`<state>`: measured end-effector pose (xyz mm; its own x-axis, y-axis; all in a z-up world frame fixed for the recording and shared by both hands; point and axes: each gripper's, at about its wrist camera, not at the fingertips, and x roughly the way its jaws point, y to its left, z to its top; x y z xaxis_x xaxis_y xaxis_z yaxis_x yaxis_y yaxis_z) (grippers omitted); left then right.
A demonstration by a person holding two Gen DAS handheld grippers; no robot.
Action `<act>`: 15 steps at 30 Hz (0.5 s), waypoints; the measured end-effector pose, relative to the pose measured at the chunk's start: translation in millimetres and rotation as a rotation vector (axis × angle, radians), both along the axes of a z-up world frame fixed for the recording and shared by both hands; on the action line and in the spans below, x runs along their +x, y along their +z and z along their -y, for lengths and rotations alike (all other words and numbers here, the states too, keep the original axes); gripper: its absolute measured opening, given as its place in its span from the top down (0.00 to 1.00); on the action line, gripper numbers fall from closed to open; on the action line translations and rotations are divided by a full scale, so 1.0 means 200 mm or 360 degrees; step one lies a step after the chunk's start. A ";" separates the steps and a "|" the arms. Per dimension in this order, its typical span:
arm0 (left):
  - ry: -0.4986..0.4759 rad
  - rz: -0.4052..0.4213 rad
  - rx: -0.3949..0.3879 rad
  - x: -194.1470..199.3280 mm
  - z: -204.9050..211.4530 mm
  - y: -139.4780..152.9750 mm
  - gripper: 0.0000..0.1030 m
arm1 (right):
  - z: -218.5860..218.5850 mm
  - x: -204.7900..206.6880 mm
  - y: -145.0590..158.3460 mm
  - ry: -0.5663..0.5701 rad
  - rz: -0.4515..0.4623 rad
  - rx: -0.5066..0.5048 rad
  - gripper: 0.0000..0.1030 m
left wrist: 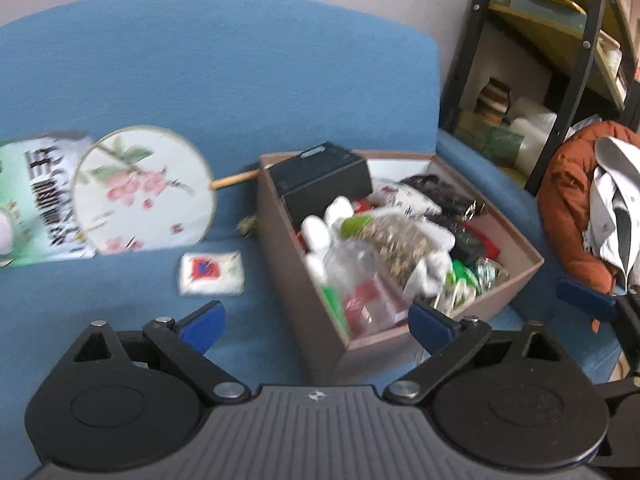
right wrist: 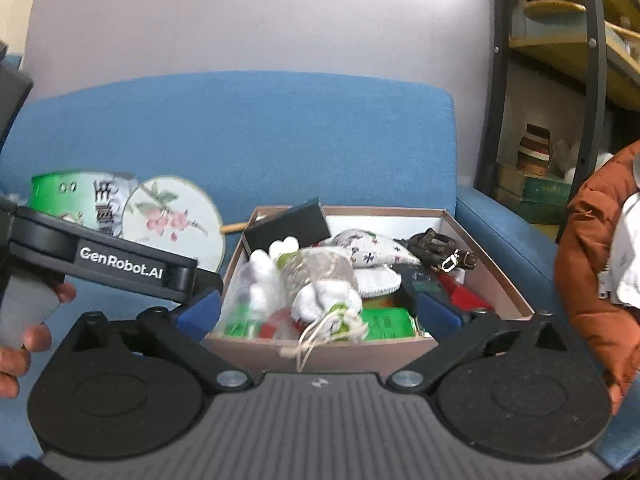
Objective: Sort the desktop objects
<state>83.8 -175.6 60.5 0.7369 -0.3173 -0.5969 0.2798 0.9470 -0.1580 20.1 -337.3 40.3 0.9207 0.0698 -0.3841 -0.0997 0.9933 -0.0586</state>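
Left wrist view shows your left claw wide open and holding nothing, low in the frame above the blue sofa seat. The box stands in the centre right, very full. Left of it lie the small white packet, the round fan and, at the left edge, the green bag, all outside the box.

In the right wrist view your right claw is also wide open and empty, just before the near wall of the box. The drawstring pouch lies on top of the pile, and its cord hangs over that wall.

I think the cord is the first risk: a finger can catch it and drag the pouch out. The pile is loose, so the white bottles may roll when you pull one thing. The left claw is very near your right one; they may collide. The fan looks thin and could bend under a hard grip.
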 end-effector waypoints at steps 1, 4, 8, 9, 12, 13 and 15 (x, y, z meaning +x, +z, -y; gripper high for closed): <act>0.0006 -0.0006 -0.0006 -0.03 -0.01 0.00 0.02 | -0.01 -0.02 0.01 -0.0005 -0.0014 -0.0006 0.02; 0.0034 -0.0015 -0.0055 -0.11 -0.05 0.01 0.02 | -0.01 -0.11 0.02 -0.0070 -0.0056 0.0028 0.02; 0.0039 -0.0016 -0.0074 -0.21 -0.06 0.00 0.00 | 0.01 -0.21 0.03 -0.0170 -0.0093 0.0098 0.02; 0.0039 -0.0008 -0.0062 -0.23 -0.06 0.00 0.00 | 0.02 -0.23 0.03 -0.0185 -0.0102 0.0098 0.02; 0.0035 -0.0003 -0.0052 -0.29 -0.06 -0.01 0.00 | 0.02 -0.28 0.02 -0.0227 -0.0124 0.0067 0.02; 0.0026 -0.0005 -0.0058 -0.30 -0.06 -0.01 0.00 | 0.02 -0.29 0.02 -0.0246 -0.0134 0.0060 0.02; 0.0007 -0.0003 -0.0054 -0.33 -0.05 -0.01 0.00 | 0.02 -0.31 0.01 -0.0284 -0.0159 0.0059 0.02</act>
